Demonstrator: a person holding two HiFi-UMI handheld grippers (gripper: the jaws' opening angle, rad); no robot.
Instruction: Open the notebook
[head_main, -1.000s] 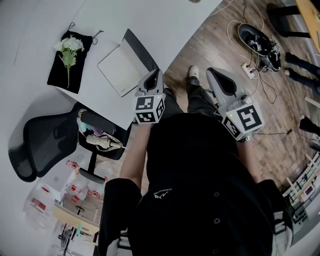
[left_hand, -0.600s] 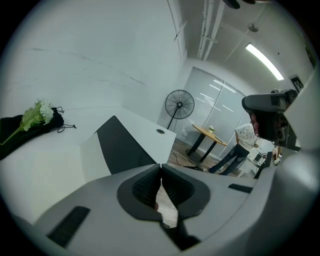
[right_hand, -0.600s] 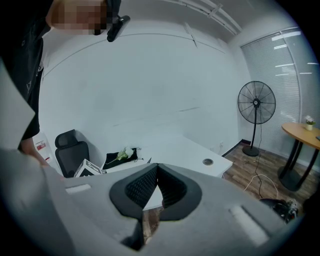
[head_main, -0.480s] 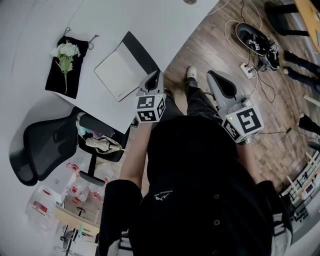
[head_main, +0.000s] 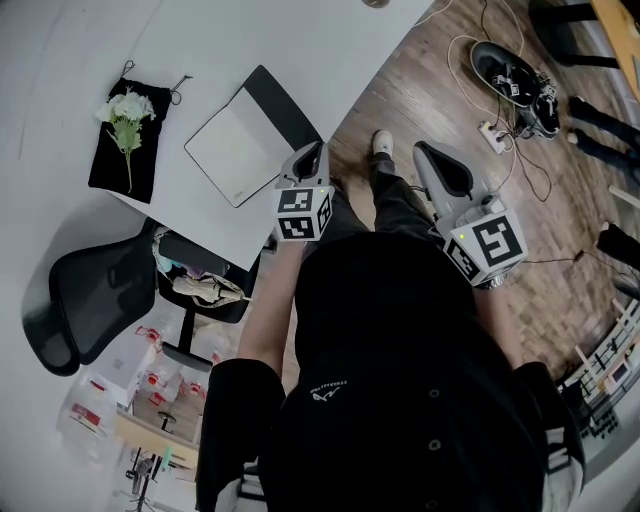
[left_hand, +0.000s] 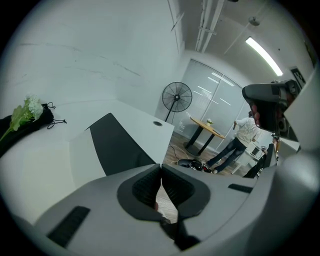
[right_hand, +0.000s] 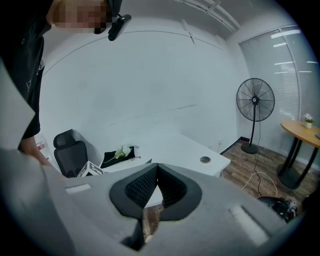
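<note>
Notebook (head_main: 238, 148) lies open on the counter (head_main: 300, 40), black cover beside a blank page. My left gripper (head_main: 314, 148) and right gripper (head_main: 422, 148) have fingers (left_hand: 146, 186) pressed together, empty.

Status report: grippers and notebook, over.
Left gripper shut, empty. Right gripper shut, empty. Notebook lies open on the table, near the left gripper. Nothing in the way.
</note>
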